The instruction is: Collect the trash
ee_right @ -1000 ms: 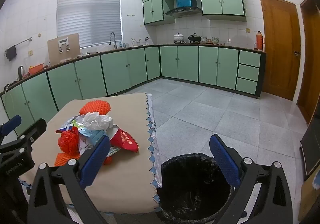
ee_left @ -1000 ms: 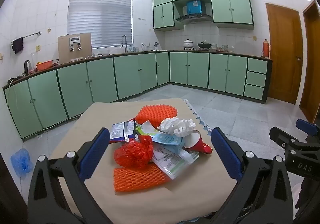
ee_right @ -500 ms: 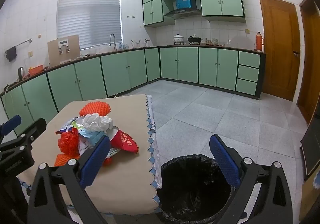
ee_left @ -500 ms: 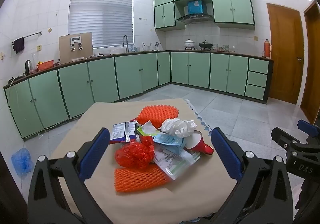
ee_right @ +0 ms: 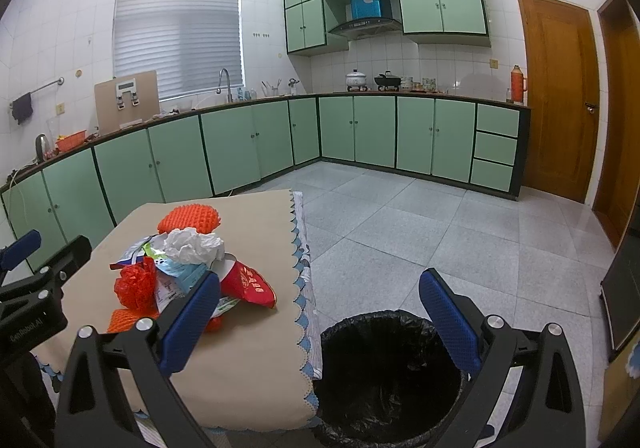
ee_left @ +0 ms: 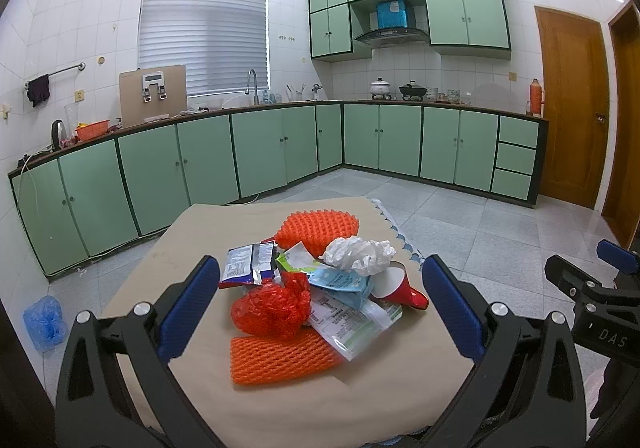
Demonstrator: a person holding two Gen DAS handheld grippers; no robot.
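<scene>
Left wrist view taken from just above the near edge of the surface, faced toward the corner cabinets, right wrist view set further right, over the bin, trash pile shared by both.

Between the left tongs lie two orange foam nets, one red mesh bag, one crumpled white tissue, one red paper cup and several wrappers, number unclear. One black-lined bin sits between the right tongs.
</scene>
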